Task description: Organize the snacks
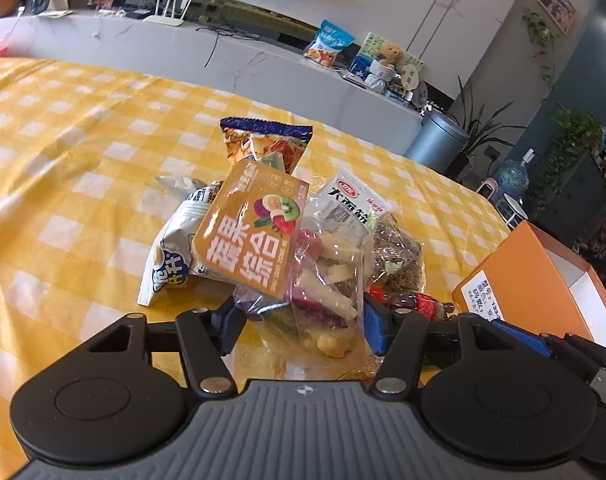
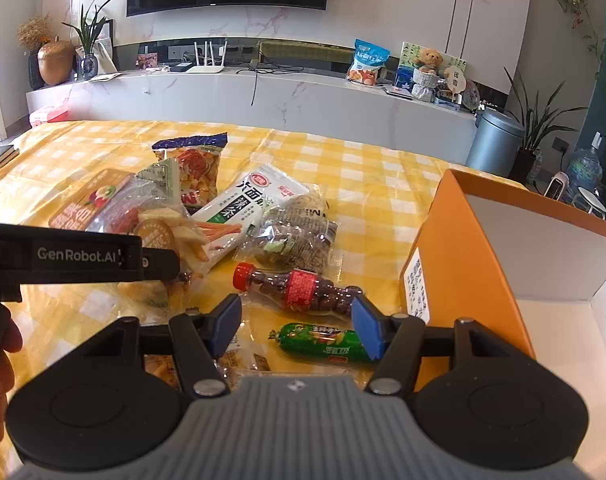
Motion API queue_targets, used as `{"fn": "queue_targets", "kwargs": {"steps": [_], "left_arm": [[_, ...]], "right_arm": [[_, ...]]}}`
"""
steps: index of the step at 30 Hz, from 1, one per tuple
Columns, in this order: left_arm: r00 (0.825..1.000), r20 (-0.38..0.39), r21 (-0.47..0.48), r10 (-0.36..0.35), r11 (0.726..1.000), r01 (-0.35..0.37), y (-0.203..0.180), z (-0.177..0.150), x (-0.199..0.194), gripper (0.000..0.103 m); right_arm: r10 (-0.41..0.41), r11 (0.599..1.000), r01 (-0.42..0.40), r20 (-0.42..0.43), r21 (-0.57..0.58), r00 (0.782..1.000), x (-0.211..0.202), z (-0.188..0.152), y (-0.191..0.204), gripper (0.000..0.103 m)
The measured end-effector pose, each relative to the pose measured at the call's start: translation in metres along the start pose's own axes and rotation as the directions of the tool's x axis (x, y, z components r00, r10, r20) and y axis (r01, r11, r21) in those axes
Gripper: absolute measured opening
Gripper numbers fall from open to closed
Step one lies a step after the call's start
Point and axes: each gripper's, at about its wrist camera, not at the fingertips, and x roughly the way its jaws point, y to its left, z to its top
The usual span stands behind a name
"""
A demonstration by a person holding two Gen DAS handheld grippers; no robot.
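Snacks lie heaped on our yellow checked table [image 1: 83, 128], beside an open orange box [image 2: 483, 240] at the right. Our left tool [image 1: 299, 320] has its pads closed on the clear end of a mixed fruit-and-vegetable crisp bag [image 1: 263, 240]. We judge it best to lift slowly so the slack film does not slip. Our right tool [image 2: 295, 324] stands partly wide and holds nothing, with a small bottle of brown candies [image 2: 299, 288] lying just ahead and a green sausage [image 2: 323, 344] between its pads.
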Motion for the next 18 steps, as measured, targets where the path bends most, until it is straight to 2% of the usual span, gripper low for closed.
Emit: {"fn": "queue_targets", "kwargs": {"steps": [4, 6, 8, 9, 11, 12, 18], "left_arm": [[0.999, 0.029, 0.071, 0.017, 0.997, -0.02, -0.005, 0.001, -0.021, 0.064], [0.999, 0.034, 0.077, 0.022, 0.997, -0.025, -0.004, 0.002, -0.033, 0.064], [0.999, 0.026, 0.086, 0.025, 0.996, -0.027, -0.002, 0.002, -0.043, 0.064], [0.999, 0.014, 0.096, 0.037, 0.995, -0.038, -0.001, 0.002, -0.046, 0.064], [0.998, -0.014, 0.104, 0.054, 0.993, -0.052, 0.004, 0.002, -0.051, 0.064], [0.998, -0.025, 0.101, 0.057, 0.993, -0.054, 0.007, 0.001, -0.054, 0.064], [0.996, -0.039, 0.087, 0.086, 0.993, -0.083, 0.018, -0.004, -0.06, 0.064]], "right_arm": [[0.047, 0.999, -0.047, 0.005, -0.009, 0.999, -0.009, -0.001, 0.002, 0.061], [0.088, 0.996, -0.088, 0.004, -0.024, 0.996, -0.013, -0.001, 0.004, 0.062], [0.141, 0.989, -0.142, -0.011, -0.051, 0.99, -0.017, -0.002, 0.01, 0.07], [0.168, 0.984, -0.169, -0.022, -0.064, 0.986, -0.018, -0.003, 0.013, 0.073], [0.217, 0.971, -0.221, -0.054, -0.095, 0.975, -0.017, -0.003, 0.02, 0.087], [0.231, 0.965, -0.238, -0.071, -0.111, 0.97, -0.015, -0.003, 0.024, 0.089], [0.244, 0.942, -0.28, -0.194, -0.187, 0.95, 0.01, 0.002, 0.036, 0.09]]}}
